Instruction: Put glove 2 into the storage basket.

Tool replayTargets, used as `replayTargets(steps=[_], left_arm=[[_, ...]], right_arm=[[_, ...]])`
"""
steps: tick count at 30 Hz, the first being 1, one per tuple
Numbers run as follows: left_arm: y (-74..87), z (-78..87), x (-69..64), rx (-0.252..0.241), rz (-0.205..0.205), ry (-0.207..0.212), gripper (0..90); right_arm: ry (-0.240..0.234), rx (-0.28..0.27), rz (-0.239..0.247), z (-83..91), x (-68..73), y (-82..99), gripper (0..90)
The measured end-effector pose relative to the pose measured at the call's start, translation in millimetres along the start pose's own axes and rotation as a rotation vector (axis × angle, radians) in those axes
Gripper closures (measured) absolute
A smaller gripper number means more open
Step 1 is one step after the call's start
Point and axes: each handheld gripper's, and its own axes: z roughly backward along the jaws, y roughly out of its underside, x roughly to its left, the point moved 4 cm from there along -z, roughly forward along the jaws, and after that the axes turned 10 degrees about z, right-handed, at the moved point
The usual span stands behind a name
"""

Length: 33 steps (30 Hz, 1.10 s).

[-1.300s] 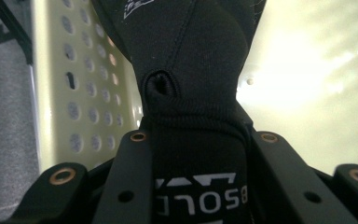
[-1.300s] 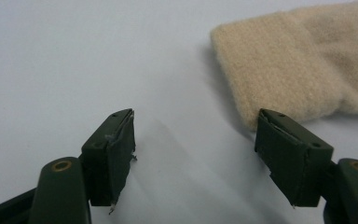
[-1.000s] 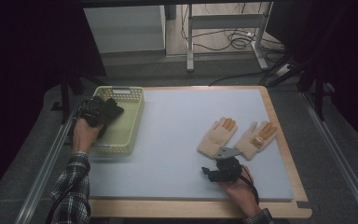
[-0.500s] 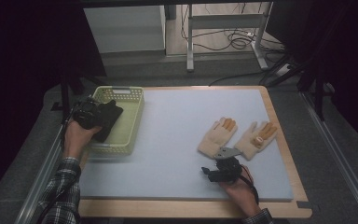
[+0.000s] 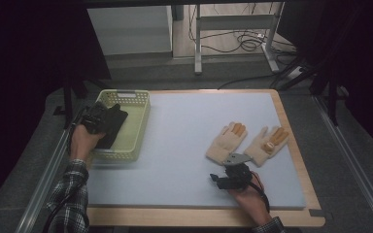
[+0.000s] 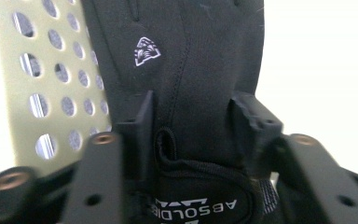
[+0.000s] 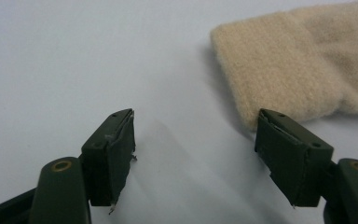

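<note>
While my left gripper, its jaws just closing, pinches one black glove over the single yellow basket, it could snag the rim. My right gripper rests spread beside two beige gloves on the tabletop.

Overhead forward-down view (tool cameras close)
</note>
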Motion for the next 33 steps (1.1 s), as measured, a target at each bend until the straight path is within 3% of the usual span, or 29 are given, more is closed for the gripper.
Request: replayTargets(steps=[2,3,5,7,8,12,14,16,17,20,23,26,33], left_arm=[[-0.7,-0.9,0.7,0.011,0.008,-0.002,64.8],[-1.8,-0.8,2.0,0.008,0.025,-0.007,64.8],[-2.9,1.7,3.0,-0.005,0.031,-0.006,74.2],[-5.0,9.2,4.5,-0.053,0.036,-0.015,75.8],[-6.5,13.9,5.1,-0.084,0.043,0.0,76.0],[-12.2,22.2,2.4,-0.14,0.033,-0.012,74.7],[-15.3,15.5,-0.3,-0.13,0.026,-0.036,71.1],[-16.0,7.3,-1.2,-0.11,0.022,-0.048,55.4],[-15.8,5.3,-2.0,-0.109,0.022,-0.039,52.1],[-15.5,8.5,-4.4,-0.135,0.03,-0.015,36.2],[-14.4,19.7,-4.8,-0.174,0.032,-0.008,26.9],[-11.3,34.4,-7.0,-0.235,0.044,0.067,19.7],[2.7,57.3,-23.6,-0.359,0.006,0.235,9.1]], right_arm=[[0.0,0.0,-0.001,0.0,0.1,0.0,28.1],[0.0,0.0,-0.001,0.0,0.1,0.0,28.1],[-0.001,0.0,-0.001,0.1,0.1,0.0,28.1],[-0.001,0.0,0.0,0.0,0.0,0.0,28.1],[-0.001,0.0,-0.001,0.0,0.1,0.0,28.0],[-0.001,0.0,0.0,0.0,0.1,0.0,28.0],[-0.001,0.001,-0.001,0.0,0.1,0.0,28.0],[-0.001,0.0,0.0,0.0,0.1,0.0,28.0],[-0.001,0.0,-0.001,0.0,0.1,0.0,28.0],[-0.002,0.0,-0.001,0.0,0.1,0.0,28.0],[-0.002,0.0,-0.001,0.0,0.1,0.0,28.0],[-0.001,0.0,0.0,0.0,0.1,0.0,27.9],[-0.001,0.001,0.0,0.0,0.2,0.0,28.0]])
